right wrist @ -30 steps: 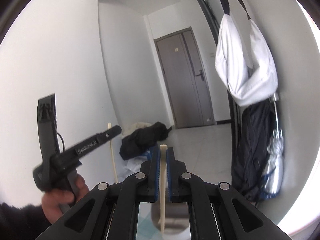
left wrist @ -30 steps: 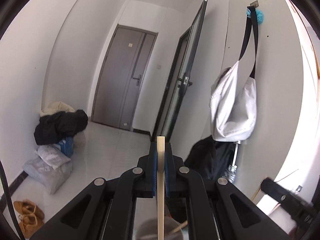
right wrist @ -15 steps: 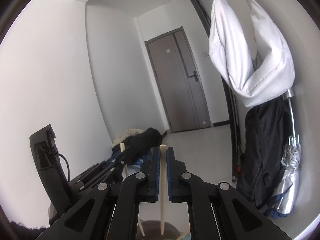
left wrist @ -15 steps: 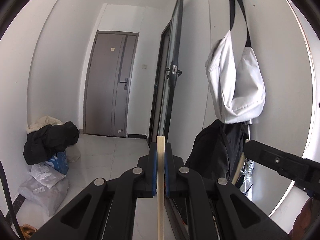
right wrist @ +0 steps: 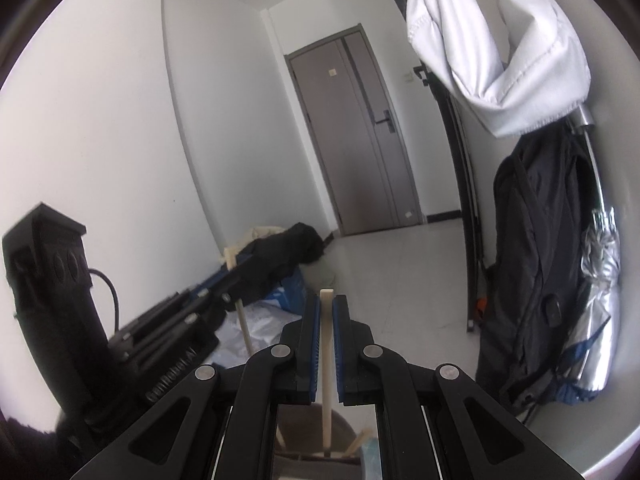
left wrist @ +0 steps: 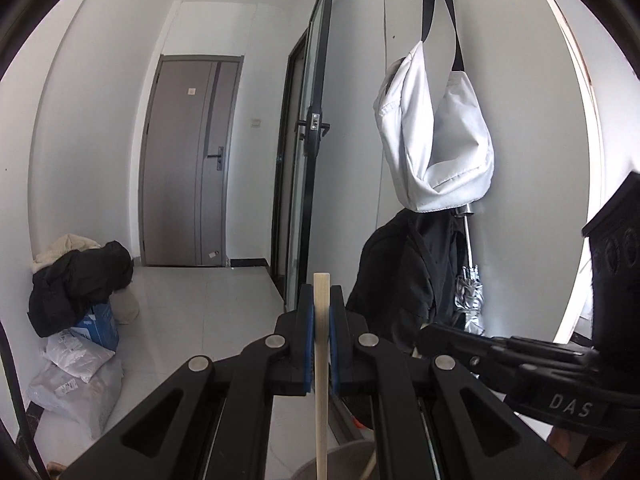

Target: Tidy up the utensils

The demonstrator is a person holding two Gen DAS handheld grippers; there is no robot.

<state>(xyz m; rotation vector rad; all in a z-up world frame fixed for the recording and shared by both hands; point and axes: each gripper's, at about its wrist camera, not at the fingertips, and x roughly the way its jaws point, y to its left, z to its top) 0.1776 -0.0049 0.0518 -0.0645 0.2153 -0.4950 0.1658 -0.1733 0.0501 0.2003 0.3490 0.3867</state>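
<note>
While both tools face down a hallway toward a grey door, each grips one pale wooden utensil upright; the left gripper has its blue-padded jaws pressed against a flat wooden stick, whose long axis runs vertically, squared top end poking just above the fingertips, lower end dropping toward a grey cup at the frame's bottom edge; the right gripper holds a thinner cream stick likewise vertical, top up, though slim gaps show beside it; its lower end reaches into a brown cup below, where other sticks lean.
</note>
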